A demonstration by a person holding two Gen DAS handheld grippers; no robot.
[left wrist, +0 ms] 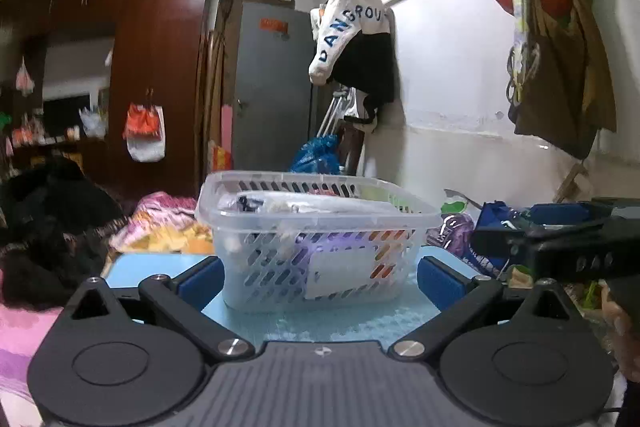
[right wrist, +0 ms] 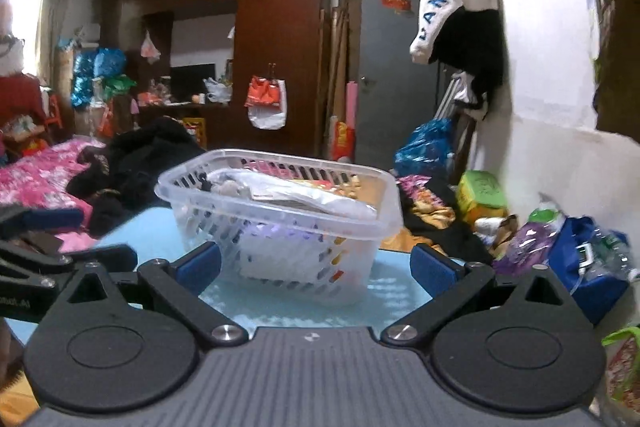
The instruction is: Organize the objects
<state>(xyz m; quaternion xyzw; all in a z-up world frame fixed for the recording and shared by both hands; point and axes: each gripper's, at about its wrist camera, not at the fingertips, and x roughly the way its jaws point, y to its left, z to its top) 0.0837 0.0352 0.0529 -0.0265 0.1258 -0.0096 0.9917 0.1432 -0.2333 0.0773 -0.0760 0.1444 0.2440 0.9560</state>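
While both tools hang wide open and empty, a clear slotted basket (left wrist: pixel 316 239) sits on the light-blue tabletop (left wrist: pixel 320 323).

The left tool (left wrist: pixel 320 279) and right tool (right wrist: pixel 316 269) each face the basket, blue pads apart on either side of it, with bare tabletop between fingers and basket. The basket, of thin translucent plastic with rounded corners, holds packets and papers. Dark clothes (right wrist: pixel 136 159) and pink bedding (right wrist: pixel 40 175) lie beyond the left edge; bags and bottles (right wrist: pixel 580 251) crowd the right edge.
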